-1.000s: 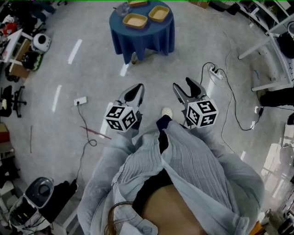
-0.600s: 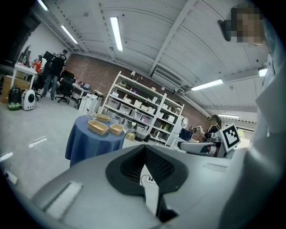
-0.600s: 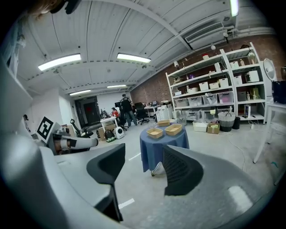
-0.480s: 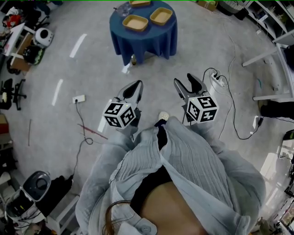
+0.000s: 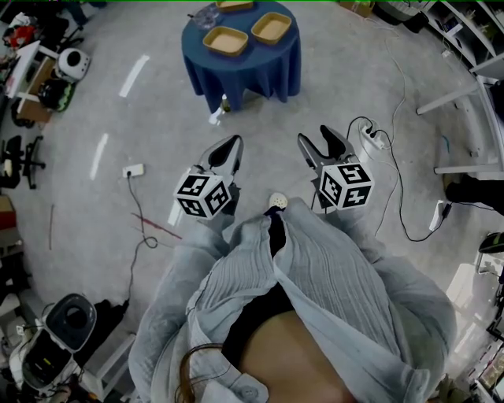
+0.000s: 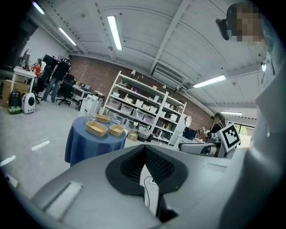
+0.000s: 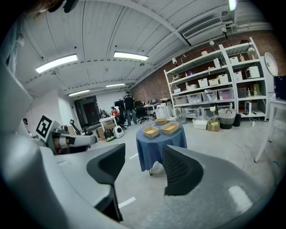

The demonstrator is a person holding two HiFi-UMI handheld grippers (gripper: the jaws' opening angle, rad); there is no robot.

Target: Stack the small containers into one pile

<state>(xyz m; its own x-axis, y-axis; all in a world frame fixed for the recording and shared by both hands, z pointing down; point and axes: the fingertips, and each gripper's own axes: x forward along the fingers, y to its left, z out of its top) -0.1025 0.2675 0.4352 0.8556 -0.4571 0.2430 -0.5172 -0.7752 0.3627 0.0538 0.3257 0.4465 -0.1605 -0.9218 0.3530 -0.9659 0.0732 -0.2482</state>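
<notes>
Far ahead stands a round table under a blue cloth [image 5: 244, 67]. On it lie two shallow tan containers [image 5: 225, 40] [image 5: 272, 27], and a third [image 5: 235, 5] is cut off by the top edge. The right gripper view shows the same table [image 7: 161, 147] and containers [image 7: 150, 131] [image 7: 170, 128]. My left gripper [image 5: 224, 151] is held over the floor well short of the table, its jaws shut tip to tip [image 6: 144, 147] on nothing. To its right, my right gripper [image 5: 321, 146] stands open and empty, with the table seen through the gap [image 7: 144, 156].
Cables and a power strip [image 5: 372, 130] lie on the grey floor to the right, another socket [image 5: 135, 169] to the left. White tape marks [image 5: 134, 76] line the floor. Shelving [image 7: 214, 85] and people at desks [image 6: 56, 78] stand beyond the table. My shoe [image 5: 277, 201] shows below.
Both grippers have edged forward over the floor toward the table as the person steps. Their jaws stand as before.
</notes>
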